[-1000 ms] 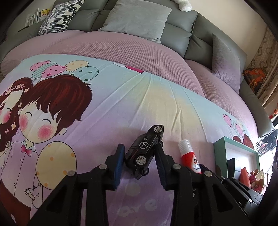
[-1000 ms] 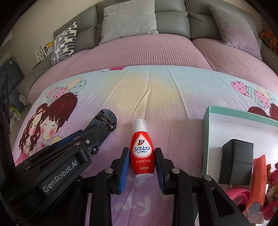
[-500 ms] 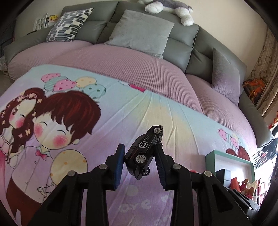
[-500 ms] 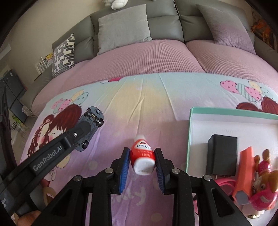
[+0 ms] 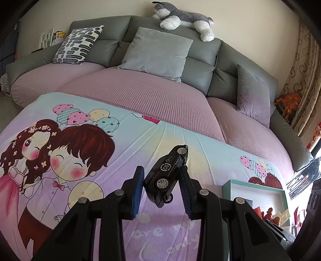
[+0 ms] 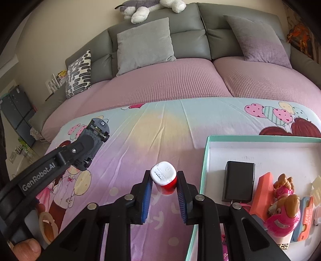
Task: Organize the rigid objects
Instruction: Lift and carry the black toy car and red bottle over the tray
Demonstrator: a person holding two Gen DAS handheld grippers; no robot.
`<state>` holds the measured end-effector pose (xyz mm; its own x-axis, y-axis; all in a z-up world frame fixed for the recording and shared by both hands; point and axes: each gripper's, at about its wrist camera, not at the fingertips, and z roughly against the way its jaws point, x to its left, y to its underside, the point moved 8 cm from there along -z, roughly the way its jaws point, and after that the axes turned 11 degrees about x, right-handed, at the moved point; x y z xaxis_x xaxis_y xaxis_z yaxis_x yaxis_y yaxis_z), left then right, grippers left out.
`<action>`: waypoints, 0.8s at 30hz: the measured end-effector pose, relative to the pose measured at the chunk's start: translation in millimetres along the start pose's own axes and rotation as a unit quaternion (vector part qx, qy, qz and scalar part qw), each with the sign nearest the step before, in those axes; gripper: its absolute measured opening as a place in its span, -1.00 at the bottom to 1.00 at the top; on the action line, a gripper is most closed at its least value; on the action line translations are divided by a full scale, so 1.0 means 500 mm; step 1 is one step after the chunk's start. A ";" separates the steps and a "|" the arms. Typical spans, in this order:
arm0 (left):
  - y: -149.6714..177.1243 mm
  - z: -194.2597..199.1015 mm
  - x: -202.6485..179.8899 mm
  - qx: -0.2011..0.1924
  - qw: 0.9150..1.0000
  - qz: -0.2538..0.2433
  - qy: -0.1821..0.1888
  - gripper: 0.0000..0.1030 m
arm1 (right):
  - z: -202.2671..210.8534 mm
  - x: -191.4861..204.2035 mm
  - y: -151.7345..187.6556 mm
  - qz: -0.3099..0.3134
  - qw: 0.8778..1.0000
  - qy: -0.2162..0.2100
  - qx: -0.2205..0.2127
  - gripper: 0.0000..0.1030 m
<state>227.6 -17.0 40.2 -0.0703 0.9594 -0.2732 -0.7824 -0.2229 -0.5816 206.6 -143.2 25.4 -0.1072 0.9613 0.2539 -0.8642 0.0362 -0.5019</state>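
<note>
My left gripper (image 5: pixel 160 170) is shut on a black toy car (image 5: pixel 166 174), held nose-up and tilted above the cartoon blanket (image 5: pixel 80 160). The right wrist view shows the same car's underside (image 6: pixel 96 136) at the left, clamped by a left finger. My right gripper (image 6: pixel 164 176) grips a small red bottle (image 6: pixel 163 172), jaws closing tighter on it. The bottle's white base faces the camera, lifted off the blanket. A teal-rimmed white box (image 6: pixel 206 152) lies just right of the bottle.
The box holds a black adapter (image 6: pixel 238 180), an orange piece (image 6: pixel 262 190) and a pink toy dog (image 6: pixel 282 204). Behind the blanket is a grey sofa (image 5: pixel 200 66) with cushions and a plush husky (image 5: pixel 180 18). A thumb (image 6: pixel 26 249) shows at the bottom left.
Both grippers rose off the blanket with their loads. The bottle tipped from label-up to base toward the camera and moved nearer the box. The car stays clamped.
</note>
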 end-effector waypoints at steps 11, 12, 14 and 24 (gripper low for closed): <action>-0.006 0.052 -0.021 -0.023 1.000 -0.011 0.015 -0.30 | 0.113 -0.021 -0.009 -0.016 0.997 0.023 -0.066 -0.50; -0.006 0.057 -0.026 -0.024 0.999 -0.013 0.017 -0.30 | 0.130 -0.028 -0.011 -0.020 0.996 0.029 -0.077 -0.50; -0.003 0.064 -0.038 -0.025 0.999 -0.018 0.022 -0.30 | 0.157 -0.041 -0.010 -0.030 0.995 0.037 -0.091 -0.50; 0.010 0.086 -0.117 -0.029 0.997 -0.058 0.037 -0.30 | 0.237 -0.145 0.026 -0.083 0.987 0.078 -0.114 -0.50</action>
<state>201.3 -66.7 86.4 0.0669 0.9643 -0.2562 -0.7448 -0.1226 -0.6559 145.0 -244.6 98.4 0.1189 0.9668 0.2261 -0.7282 0.2397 -0.6420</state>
